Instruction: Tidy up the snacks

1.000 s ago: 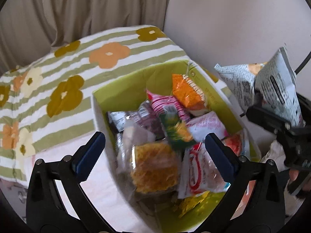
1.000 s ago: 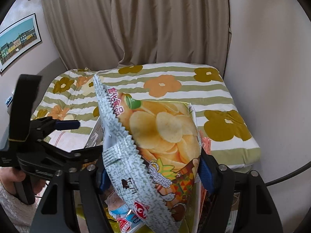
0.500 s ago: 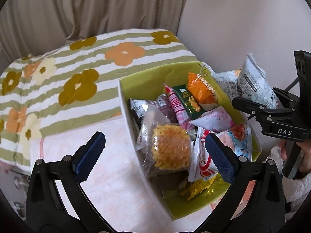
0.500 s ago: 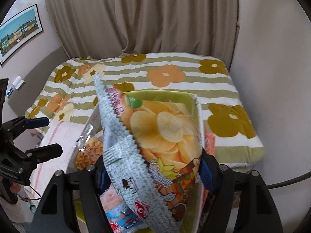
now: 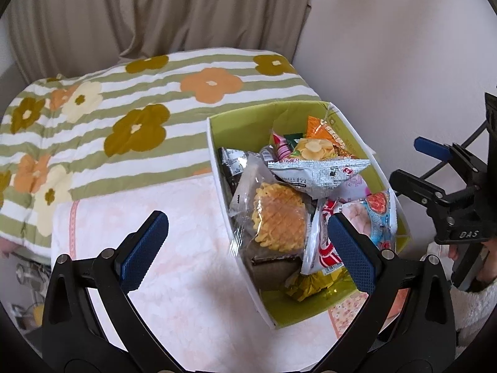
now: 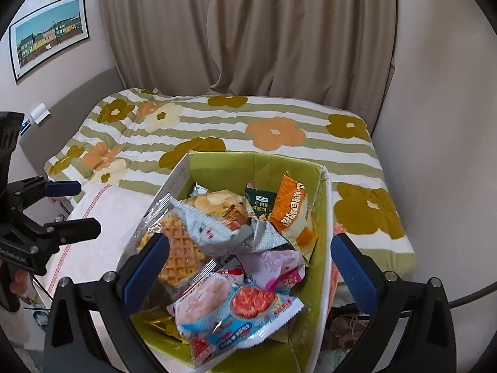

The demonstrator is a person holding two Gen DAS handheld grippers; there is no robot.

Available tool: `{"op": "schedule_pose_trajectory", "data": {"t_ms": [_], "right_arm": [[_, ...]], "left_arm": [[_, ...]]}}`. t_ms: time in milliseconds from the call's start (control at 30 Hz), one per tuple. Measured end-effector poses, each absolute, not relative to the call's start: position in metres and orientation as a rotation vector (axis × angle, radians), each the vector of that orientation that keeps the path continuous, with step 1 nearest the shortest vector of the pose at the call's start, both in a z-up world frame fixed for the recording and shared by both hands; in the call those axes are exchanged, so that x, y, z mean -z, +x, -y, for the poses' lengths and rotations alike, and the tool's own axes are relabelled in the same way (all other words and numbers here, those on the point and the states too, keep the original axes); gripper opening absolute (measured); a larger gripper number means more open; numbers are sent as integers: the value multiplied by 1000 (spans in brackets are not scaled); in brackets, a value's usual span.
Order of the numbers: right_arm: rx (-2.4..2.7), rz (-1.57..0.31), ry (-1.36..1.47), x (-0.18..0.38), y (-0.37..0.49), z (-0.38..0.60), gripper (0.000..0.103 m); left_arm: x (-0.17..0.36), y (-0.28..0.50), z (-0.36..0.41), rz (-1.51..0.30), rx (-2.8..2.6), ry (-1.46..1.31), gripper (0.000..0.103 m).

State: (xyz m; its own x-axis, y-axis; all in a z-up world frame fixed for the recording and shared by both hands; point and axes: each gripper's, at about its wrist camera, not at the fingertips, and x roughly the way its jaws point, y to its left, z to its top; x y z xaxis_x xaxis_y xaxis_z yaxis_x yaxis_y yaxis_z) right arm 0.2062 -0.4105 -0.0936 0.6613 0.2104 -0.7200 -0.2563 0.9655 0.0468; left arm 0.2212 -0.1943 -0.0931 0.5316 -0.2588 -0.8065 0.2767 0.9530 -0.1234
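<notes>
- Silver-grey foil chip bag (image 6: 217, 227) lies loose on the snack heap inside the green cardboard box (image 6: 323, 248).
- Right gripper (image 6: 250, 256) hangs above it, jaws opening, nothing between them.
- Left gripper (image 5: 248, 247) stands open and empty beside the box.

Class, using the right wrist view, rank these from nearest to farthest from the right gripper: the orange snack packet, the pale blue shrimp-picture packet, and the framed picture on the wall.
1. Pale blue shrimp-picture packet, box's near end, below the right gripper, whose jaws are opening.
2. Orange snack packet, far right corner.
3. Framed picture, far left wall.
</notes>
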Motion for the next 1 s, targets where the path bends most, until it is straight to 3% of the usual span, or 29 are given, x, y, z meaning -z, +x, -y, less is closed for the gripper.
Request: {"op": "schedule_pose_trajectory", "data": {"t_ms": [533, 1000], "right_arm": [[-166, -625, 28, 14, 93, 366, 103], [-64, -548, 18, 6, -19, 309, 103]], "left_arm": [[-3, 81, 116, -658, 27, -44, 102], [-11, -19, 70, -600, 59, 30, 102]]}}
